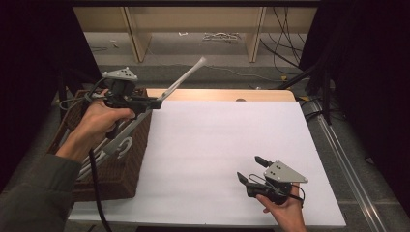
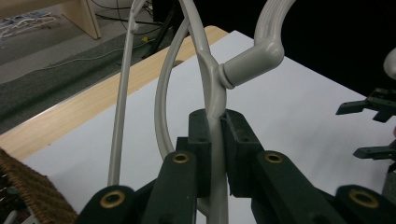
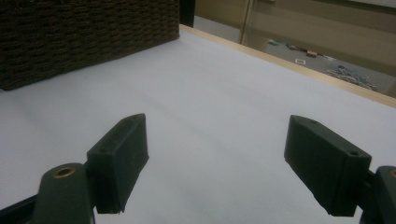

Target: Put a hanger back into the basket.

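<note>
L fingers (image 2: 212,135) clamp hanger (image 2: 210,84) above basket (image 1: 123,169).

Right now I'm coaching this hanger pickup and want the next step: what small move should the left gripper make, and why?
Probably carry the hanger rightward over the white table and lower it there. The left gripper is clamped on its stem beside the wicker basket, where more hangers lie; the right gripper rests open on the table, holding nothing.

A dark wicker basket (image 1: 126,164) sits at the white table's (image 1: 217,145) left edge; wooden shelving (image 1: 193,24) stands beyond.
</note>
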Tool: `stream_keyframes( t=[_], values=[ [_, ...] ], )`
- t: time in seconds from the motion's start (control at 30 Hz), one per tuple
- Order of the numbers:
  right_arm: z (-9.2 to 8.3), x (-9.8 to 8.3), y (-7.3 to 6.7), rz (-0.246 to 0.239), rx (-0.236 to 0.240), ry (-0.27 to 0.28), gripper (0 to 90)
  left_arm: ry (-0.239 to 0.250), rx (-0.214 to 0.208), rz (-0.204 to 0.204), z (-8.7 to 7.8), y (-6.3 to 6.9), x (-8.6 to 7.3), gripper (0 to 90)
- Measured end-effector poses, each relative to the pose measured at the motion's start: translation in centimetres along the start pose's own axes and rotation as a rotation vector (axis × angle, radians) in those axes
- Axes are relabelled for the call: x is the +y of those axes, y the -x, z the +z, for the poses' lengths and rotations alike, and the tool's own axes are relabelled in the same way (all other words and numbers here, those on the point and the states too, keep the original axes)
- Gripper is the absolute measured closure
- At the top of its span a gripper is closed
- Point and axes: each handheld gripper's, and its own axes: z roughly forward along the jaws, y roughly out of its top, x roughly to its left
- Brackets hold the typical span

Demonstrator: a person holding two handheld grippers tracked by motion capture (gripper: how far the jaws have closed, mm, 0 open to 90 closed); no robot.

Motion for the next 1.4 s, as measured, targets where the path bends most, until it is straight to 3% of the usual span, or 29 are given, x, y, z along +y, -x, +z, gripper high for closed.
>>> stream_keyframes(
  t=[0.17, 0.2, 0.23, 0.33, 0.47, 0.5, 0.57, 0.73, 0.9, 1.17, 1.27, 1.4],
  values=[
    [0.1, 0.0, 0.0, 0.003, 0.0, 0.01, 22.6, -0.01, 0.039, -0.004, -0.5, -1.6, -1.3, 82.2],
    [0.0, 0.0, 0.0, -0.001, -0.001, 0.0, 22.6, -0.039, 0.045, 0.024, -0.8, -2.2, -1.5, 82.1],
    [0.1, 0.0, 0.0, 0.003, 0.001, 0.01, 22.6, -0.017, 0.057, -0.003, -0.7, -2.3, -1.9, 82.1],
    [0.0, 0.0, 0.0, -0.002, -0.002, 0.0, 22.6, -0.005, 0.075, -0.024, -1.0, -3.3, -2.8, 82.1],
    [0.3, -0.1, 0.0, 0.002, 0.005, 0.03, 22.6, -0.017, 0.099, -0.023, -1.6, -4.2, -3.9, 82.1],
    [0.0, 0.0, 0.0, 0.001, -0.001, -0.001, 22.6, -0.008, 0.102, -0.032, -1.6, -4.3, -4.2, 82.1],
    [0.3, -0.1, 0.0, 0.003, 0.005, 0.026, 22.6, -0.017, 0.106, -0.024, -1.9, -4.6, -4.8, 82.1],
    [0.2, -0.1, -0.1, -0.002, -0.004, 0.014, 22.6, -0.028, 0.118, -0.013, -2.6, -5.3, -6.1, 82.0],
    [0.2, -0.1, 0.0, -0.005, 0.0, 0.004, 22.6, -0.004, 0.135, -0.046, -3.2, -5.9, -7.5, 82.0],
    [0.3, -0.1, -0.1, -0.002, -0.004, 0.015, 22.6, 0.001, 0.165, -0.049, -4.8, -6.8, -9.7, 82.0],
    [0.1, 0.0, -0.1, -0.001, 0.001, -0.012, 22.6, -0.011, 0.177, -0.044, -5.4, -7.2, -10.8, 82.0],
    [0.3, -0.1, -0.2, -0.005, 0.001, -0.003, 22.6, 0.017, 0.189, -0.058, -6.0, -7.7, -11.8, 81.9]
  ],
)
